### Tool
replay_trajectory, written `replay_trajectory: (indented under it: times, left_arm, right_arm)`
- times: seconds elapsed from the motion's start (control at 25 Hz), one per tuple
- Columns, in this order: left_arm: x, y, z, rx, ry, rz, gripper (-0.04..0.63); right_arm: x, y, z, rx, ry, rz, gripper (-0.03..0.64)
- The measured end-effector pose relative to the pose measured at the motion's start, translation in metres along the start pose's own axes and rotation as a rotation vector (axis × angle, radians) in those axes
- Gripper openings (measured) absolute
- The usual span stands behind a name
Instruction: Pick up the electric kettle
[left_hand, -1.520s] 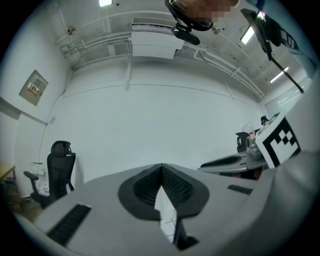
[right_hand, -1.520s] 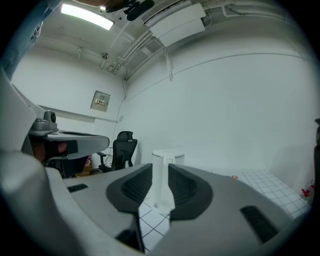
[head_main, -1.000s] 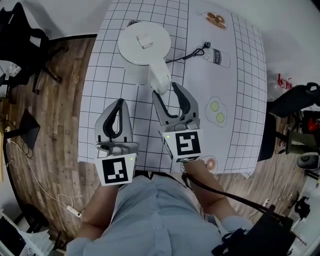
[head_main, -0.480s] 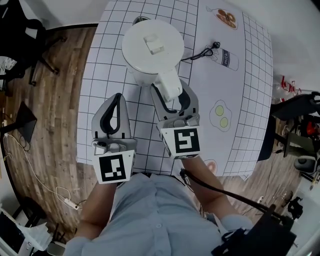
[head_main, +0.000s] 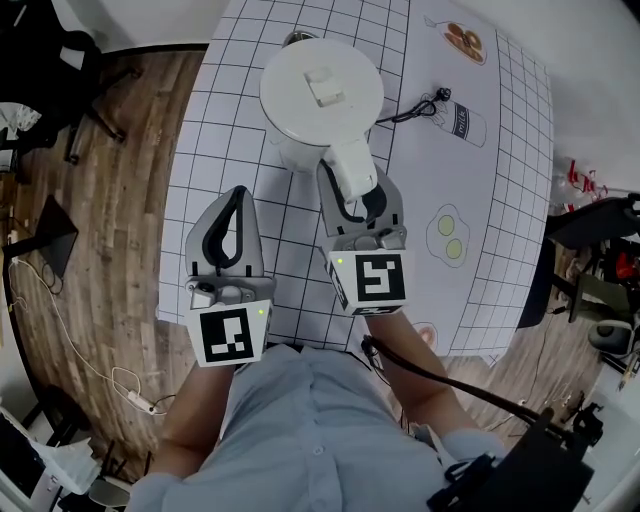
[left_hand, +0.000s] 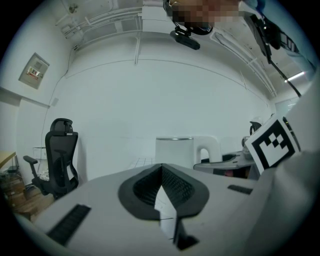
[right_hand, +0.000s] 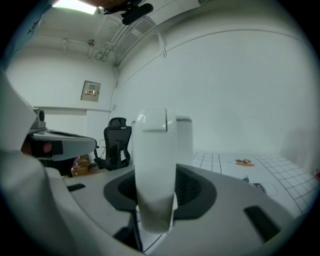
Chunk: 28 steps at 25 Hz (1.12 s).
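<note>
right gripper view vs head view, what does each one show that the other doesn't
Only the right gripper view: the wall panel and ceiling light. Only the head view: the kettle lid from above, the person's shirt, the wooden floor. Both: the right gripper, its jaws just closed in on the kettle handle between them, and the gridded tablecloth.

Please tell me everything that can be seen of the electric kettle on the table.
The electric kettle is white and looks like plastic. Its round, flat lid bears a small rectangular tab at the middle. It stands upright on the checked tablecloth. Its broad handle points toward the person and sits between the right tongs, whose jaws have just been closing and press on both its sides. A black cord lies to its right; whether it joins the kettle cannot be told.
</note>
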<state>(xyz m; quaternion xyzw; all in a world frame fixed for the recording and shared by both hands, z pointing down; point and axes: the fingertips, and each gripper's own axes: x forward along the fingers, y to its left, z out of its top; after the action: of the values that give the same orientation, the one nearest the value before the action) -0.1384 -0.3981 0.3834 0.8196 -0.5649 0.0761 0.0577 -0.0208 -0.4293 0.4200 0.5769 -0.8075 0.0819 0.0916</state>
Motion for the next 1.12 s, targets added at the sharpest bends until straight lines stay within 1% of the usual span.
replay_trajectory:
  times: [0.08,0.2,0.32,0.56,0.72,0.92,1.12]
  left_arm:
    - [-0.001,0.001,0.001,-0.001,-0.004,0.003,0.000]
    - [-0.001,0.003,0.003,0.000,-0.006,0.010,0.000]
    - [0.001,0.008,0.004,0.001,-0.006,0.020,0.000]
    - [0.002,0.011,0.008,0.003,-0.012,0.033,0.000]
    - [0.001,0.011,0.009,0.000,-0.021,0.042,0.000]
    - [-0.002,0.008,0.018,-0.003,-0.040,0.038,0.000]
    - [-0.008,-0.008,0.035,-0.007,-0.073,0.004,0.000]
  right_arm:
    - [0.000,0.000,0.003,0.009,-0.025,0.004,0.140]
    - [-0.001,-0.003,0.017,0.026,-0.107,0.019,0.131]
    - [-0.002,-0.007,0.034,0.042,-0.189,0.028,0.098]
    - [-0.001,-0.010,0.044,0.056,-0.224,0.037,0.094]
    - [-0.006,-0.019,0.058,0.080,-0.269,0.034,0.094]
    - [-0.020,-0.032,0.093,0.054,-0.343,0.015,0.094]
    - [-0.052,-0.048,0.129,0.040,-0.408,-0.030,0.094]
